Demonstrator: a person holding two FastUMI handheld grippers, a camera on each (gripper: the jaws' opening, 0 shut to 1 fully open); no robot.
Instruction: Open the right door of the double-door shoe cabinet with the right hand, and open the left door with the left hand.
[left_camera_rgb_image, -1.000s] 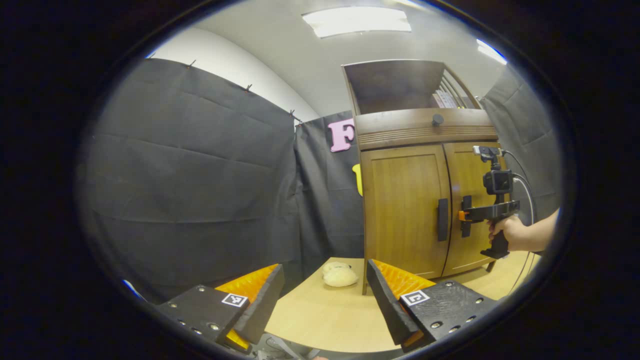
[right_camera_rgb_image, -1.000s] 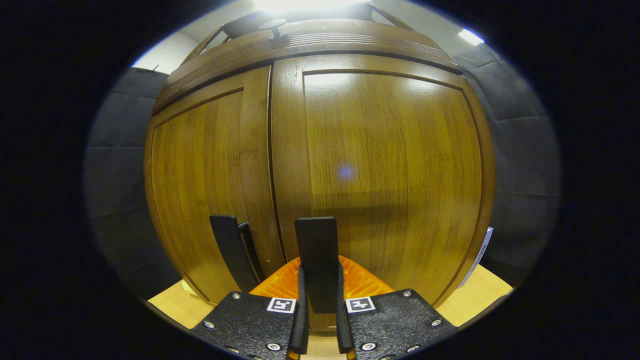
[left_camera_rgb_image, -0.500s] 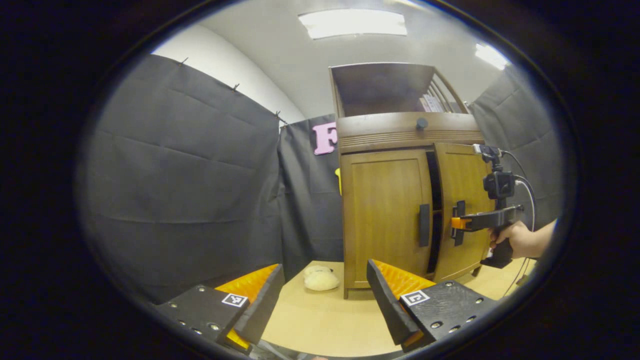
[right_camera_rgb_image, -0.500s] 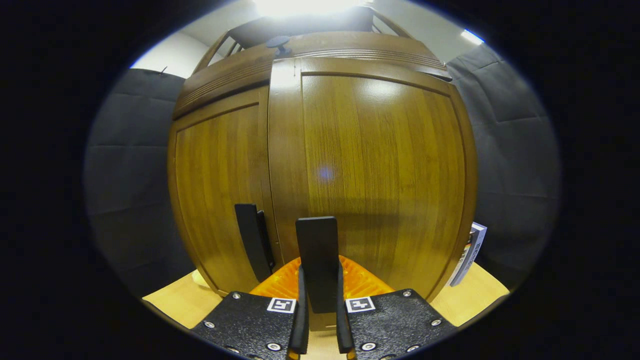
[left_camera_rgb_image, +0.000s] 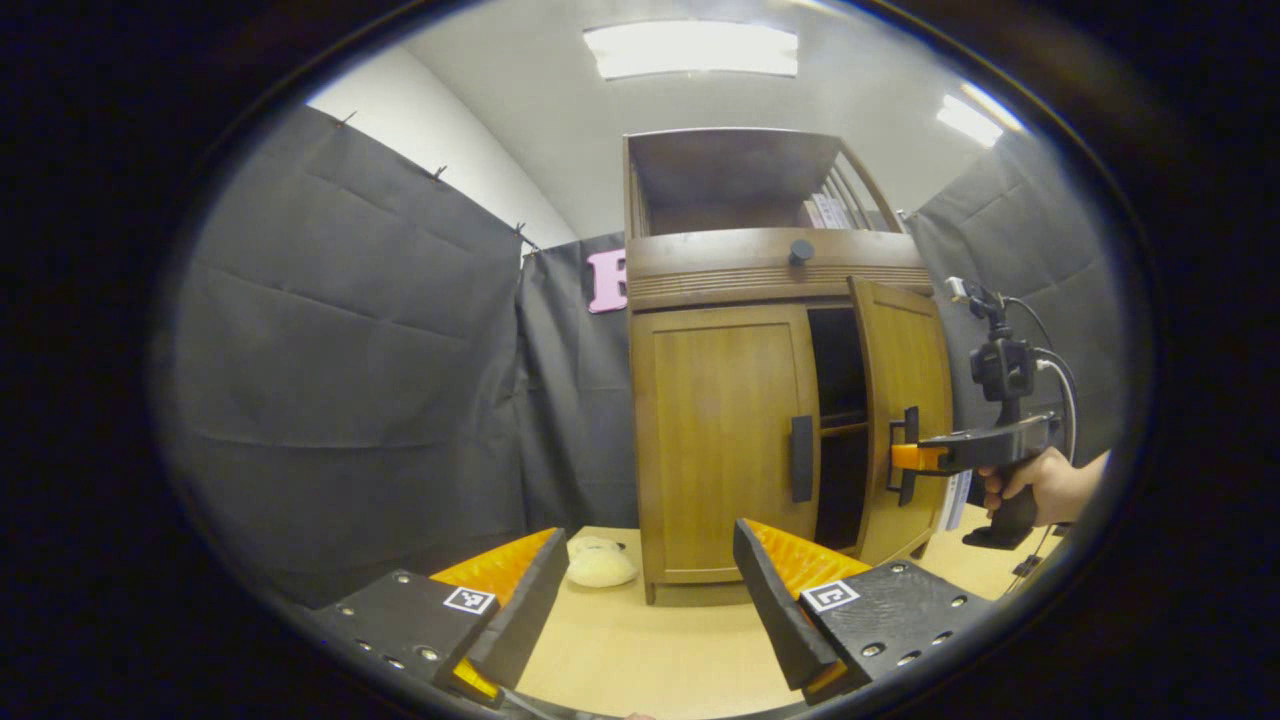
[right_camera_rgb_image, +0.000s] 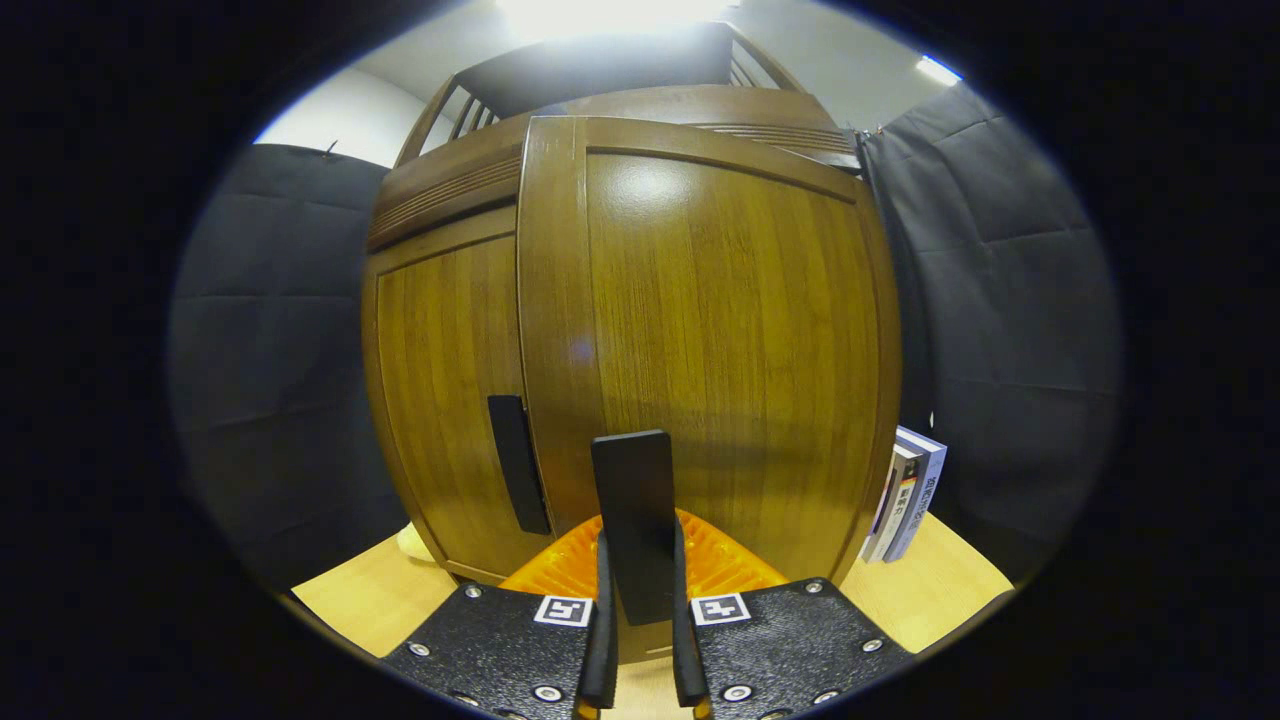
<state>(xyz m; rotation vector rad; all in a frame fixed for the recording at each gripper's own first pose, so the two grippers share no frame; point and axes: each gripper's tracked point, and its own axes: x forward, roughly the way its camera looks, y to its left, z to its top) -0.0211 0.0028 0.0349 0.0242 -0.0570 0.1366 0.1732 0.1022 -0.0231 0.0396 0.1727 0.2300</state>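
Right door (right_camera_rgb_image: 700, 350) handle (right_camera_rgb_image: 632, 520) sits clamped in right tool (right_camera_rgb_image: 637, 640); left tool (left_camera_rgb_image: 645, 590) gapes, seemingly well short.

Right claw (right_camera_rgb_image: 637, 640) clamps the right door's handle (right_camera_rgb_image: 633, 520).

Black cloth (left_camera_rgb_image: 360, 370) hangs as the walls on all sides, pinned along a white wall (left_camera_rgb_image: 440, 120) above. Two ceiling lights (left_camera_rgb_image: 690, 50) glow overhead. A pale wooden tabletop (left_camera_rgb_image: 650, 650) spreads below.
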